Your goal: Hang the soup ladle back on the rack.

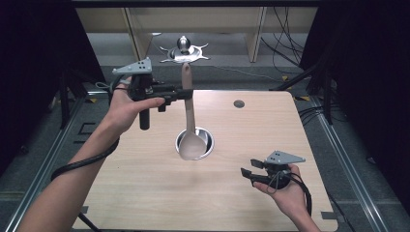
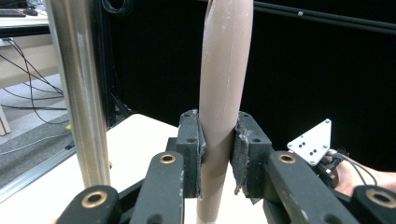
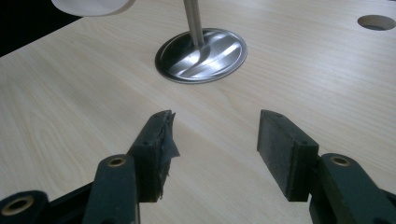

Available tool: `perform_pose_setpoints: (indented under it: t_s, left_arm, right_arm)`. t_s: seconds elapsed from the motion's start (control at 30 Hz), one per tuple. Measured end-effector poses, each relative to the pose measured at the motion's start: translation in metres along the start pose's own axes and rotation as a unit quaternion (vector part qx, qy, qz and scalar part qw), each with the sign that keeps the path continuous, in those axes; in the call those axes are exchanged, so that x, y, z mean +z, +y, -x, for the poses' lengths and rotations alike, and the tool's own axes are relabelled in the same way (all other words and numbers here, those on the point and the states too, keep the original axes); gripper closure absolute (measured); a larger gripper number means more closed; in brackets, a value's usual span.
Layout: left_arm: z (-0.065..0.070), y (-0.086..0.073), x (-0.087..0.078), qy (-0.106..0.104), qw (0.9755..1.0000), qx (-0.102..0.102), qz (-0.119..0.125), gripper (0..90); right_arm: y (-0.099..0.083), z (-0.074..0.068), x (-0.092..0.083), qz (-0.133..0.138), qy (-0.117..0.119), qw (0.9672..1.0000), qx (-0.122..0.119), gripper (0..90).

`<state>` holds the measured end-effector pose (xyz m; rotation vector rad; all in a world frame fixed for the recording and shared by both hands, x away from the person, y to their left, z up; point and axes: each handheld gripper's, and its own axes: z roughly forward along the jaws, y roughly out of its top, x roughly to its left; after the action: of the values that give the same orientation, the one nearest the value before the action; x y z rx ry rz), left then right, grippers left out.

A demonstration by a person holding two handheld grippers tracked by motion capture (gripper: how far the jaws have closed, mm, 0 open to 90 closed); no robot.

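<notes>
Overhead light, even and fairly bright on the table (image 1: 145, 193); surroundings drop to near black at both sides. Shadows soft, short. Glare streaks on the metal base (image 3: 201, 56) and along the steel pole (image 2: 77, 93). High view soft, low detail. Gripper views sharper up close, jaws slightly blurred at the bottom edge, wide-angle stretch at corners.

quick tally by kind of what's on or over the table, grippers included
grippers: 2, left gripper and right gripper
spoons: 1, beige spoon
metal stands: 1, round steel base with upright pole
total: 4
</notes>
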<state>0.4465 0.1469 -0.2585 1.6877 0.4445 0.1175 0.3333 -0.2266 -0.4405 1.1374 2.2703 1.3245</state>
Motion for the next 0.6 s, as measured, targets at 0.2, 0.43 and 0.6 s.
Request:
perform_pose_setpoints:
  t_s: [0.2,0.43,0.6]
  left_arm:
    - [-0.0028,-0.0047,-0.0023,-0.001,0.9997,-0.019,0.017,73.4]
    - [-0.0055,-0.0083,-0.0016,0.004,0.9989,-0.033,0.032,71.7]
    - [-0.0075,-0.0096,-0.0011,0.011,0.9984,-0.041,0.039,70.2]
  right_arm:
    - [-0.0001,0.0011,0.0001,0.001,-0.002,1.0000,-0.007,46.1]
    - [-0.0012,-0.0009,-0.0002,-0.004,0.002,0.9999,0.011,46.1]
    - [-0.0018,-0.0010,0.0001,-0.005,0.008,0.9998,0.017,46.1]
